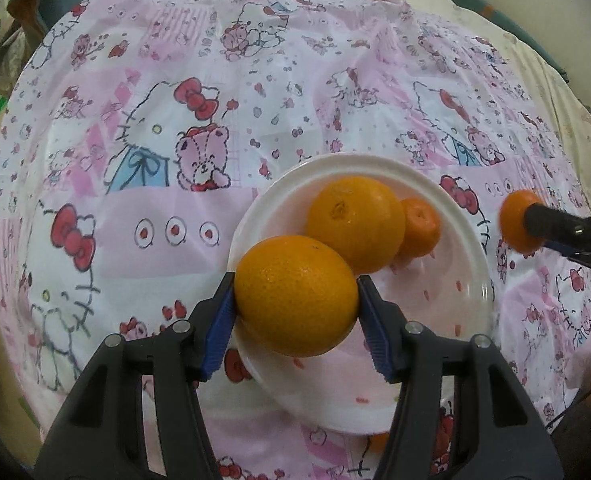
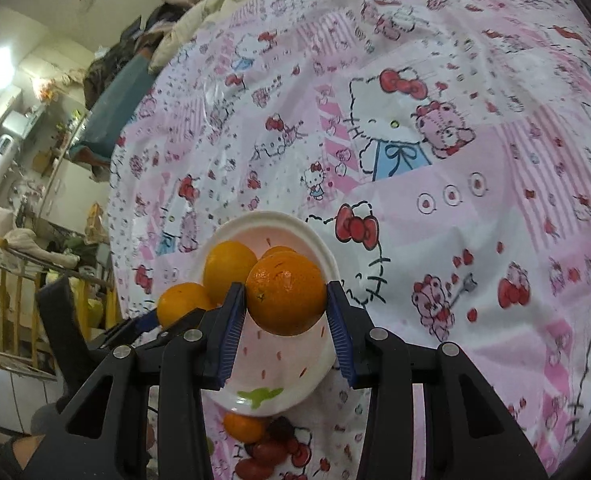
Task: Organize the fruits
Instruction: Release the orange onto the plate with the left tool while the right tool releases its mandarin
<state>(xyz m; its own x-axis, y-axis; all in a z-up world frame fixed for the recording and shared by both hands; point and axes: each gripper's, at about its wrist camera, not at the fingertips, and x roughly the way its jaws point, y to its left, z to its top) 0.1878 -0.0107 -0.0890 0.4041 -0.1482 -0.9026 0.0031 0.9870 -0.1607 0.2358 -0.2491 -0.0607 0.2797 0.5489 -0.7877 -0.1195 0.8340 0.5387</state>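
Observation:
My left gripper (image 1: 297, 300) is shut on a large orange (image 1: 295, 296) and holds it over the near rim of a white plate (image 1: 471, 280). On the plate lie another large orange (image 1: 355, 222) and a small tangerine (image 1: 421, 222). My right gripper (image 2: 285, 300) is shut on a darker orange (image 2: 286, 292) above the same plate (image 2: 279, 376). In the left wrist view it shows at the right edge with its orange (image 1: 513, 220). In the right wrist view the left gripper's orange (image 2: 181, 302) shows at the left.
A pink Hello Kitty cloth (image 1: 175, 208) covers the table. A small tangerine (image 2: 243, 426) lies on the cloth just beyond the plate's near edge, also glimpsed in the left wrist view (image 1: 377, 442). Room clutter (image 2: 23, 200) lies left of the table.

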